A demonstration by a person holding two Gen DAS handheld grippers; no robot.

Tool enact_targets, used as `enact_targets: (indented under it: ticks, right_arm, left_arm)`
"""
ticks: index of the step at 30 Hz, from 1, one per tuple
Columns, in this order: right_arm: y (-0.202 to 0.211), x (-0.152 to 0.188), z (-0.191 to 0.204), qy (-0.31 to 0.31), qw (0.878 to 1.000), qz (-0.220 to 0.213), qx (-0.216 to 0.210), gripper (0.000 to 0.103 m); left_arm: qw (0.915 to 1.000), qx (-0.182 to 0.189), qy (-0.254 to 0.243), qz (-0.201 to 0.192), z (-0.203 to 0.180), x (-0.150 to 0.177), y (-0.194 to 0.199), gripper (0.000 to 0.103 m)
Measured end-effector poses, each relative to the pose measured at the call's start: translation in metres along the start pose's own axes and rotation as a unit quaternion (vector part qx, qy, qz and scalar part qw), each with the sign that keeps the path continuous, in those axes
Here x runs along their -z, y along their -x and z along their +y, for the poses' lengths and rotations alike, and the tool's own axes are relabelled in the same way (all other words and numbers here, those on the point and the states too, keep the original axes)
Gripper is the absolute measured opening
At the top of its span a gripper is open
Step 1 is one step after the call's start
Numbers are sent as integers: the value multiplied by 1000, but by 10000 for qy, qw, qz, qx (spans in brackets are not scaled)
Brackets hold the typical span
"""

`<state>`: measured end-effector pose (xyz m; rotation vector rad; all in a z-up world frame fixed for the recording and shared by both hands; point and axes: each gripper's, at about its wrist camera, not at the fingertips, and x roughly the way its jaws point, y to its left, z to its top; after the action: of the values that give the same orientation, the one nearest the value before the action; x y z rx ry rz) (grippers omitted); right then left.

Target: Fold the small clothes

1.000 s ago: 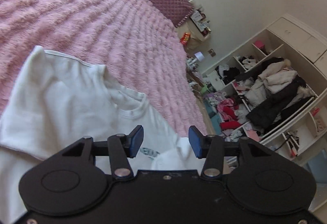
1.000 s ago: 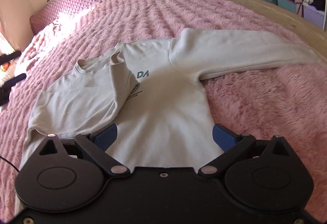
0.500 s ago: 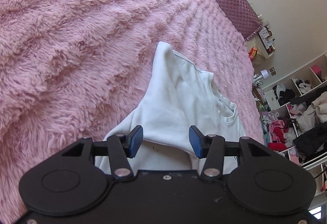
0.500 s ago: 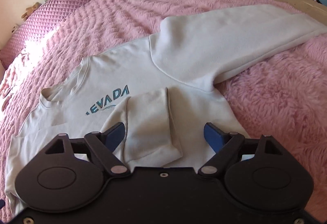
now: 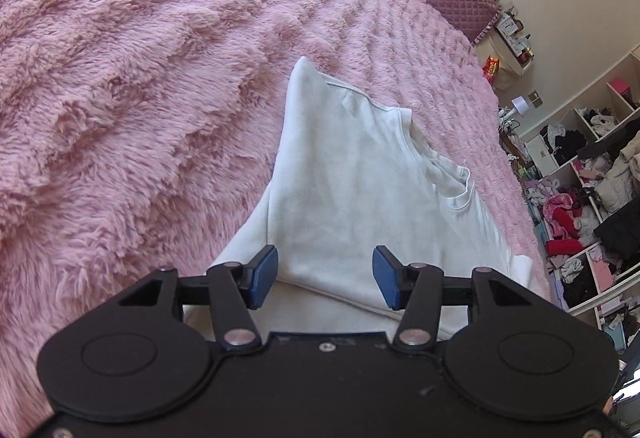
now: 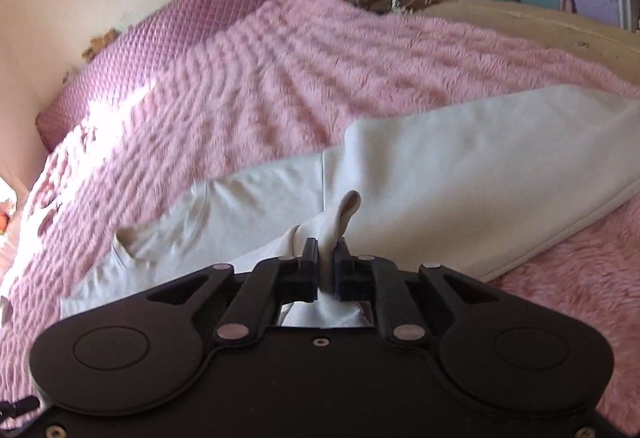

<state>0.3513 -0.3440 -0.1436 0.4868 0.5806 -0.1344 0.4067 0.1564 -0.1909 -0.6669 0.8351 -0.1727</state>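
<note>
Across the bed's [image 6: 320, 50] middle lies the soft, light sweatshirt [image 6: 460, 166]; my right gripper [image 6: 326, 266] has just pinched its floppy cuff, my left gripper [image 5: 325, 276] gapes over the folded shoulder, empty.

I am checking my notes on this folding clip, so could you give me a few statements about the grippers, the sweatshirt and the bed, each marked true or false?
1. The right gripper is shut on a fold of the cream sweatshirt. True.
2. The left gripper is clamped on the sweatshirt. False: its jaws stand apart, with the cloth lying beyond them.
3. The sweatshirt lies on a fluffy pink blanket. True.
4. The far sleeve is folded across the chest. False: it stretches out sideways over the blanket.
5. The quilted pillow at the head of the bed is green. False: it is purple.
</note>
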Motion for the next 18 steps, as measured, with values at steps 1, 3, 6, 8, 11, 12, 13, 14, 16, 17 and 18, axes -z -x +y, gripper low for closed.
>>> enact_targets:
  ticks: [1, 3, 6, 8, 11, 12, 13, 14, 16, 17, 18]
  right_arm:
    - [-11, 2, -5, 4, 9994, 284, 207, 12]
    - [-15, 9, -17, 21, 9989, 405, 249, 14]
    - [14, 13, -23, -246, 9992, -181, 271, 35]
    - [36, 19, -19, -176, 9977, -649, -46, 51]
    - [40, 24, -4, 367, 9964, -459, -616, 53]
    - [33, 25, -1, 460, 9966, -211, -649, 53]
    - [26, 26, -2, 462, 9970, 12, -623, 53]
    - [19, 27, -5, 449, 9973, 197, -541, 53]
    - [10, 28, -19, 343, 9982, 485, -104, 48]
    - [15, 26, -31, 194, 9987, 457, -134, 47]
    - [25, 22, -46, -34, 9991, 331, -253, 46]
  left_arm:
    - [9999, -117, -11, 53, 0, 1, -6, 52]
    - [9997, -233, 25, 61, 1, 2, -10, 51]
    - [9998, -81, -14, -153, -8, 3, -4, 51]
    - [9987, 40, -327, -387, -25, 5, 3, 52]
    - [9980, -57, -604, -190, -40, 6, -9, 55]
    - [9980, -146, -607, -110, -40, 7, -14, 55]
    - [9976, -298, -618, -21, -39, 9, -21, 54]
    - [9971, -430, -634, 29, -37, 11, -26, 54]
    - [9959, -610, -663, 116, -33, 15, -32, 54]
    - [9960, -621, -626, 141, -32, 16, -31, 54]
    - [9963, -592, -605, 146, -33, 16, -26, 54]
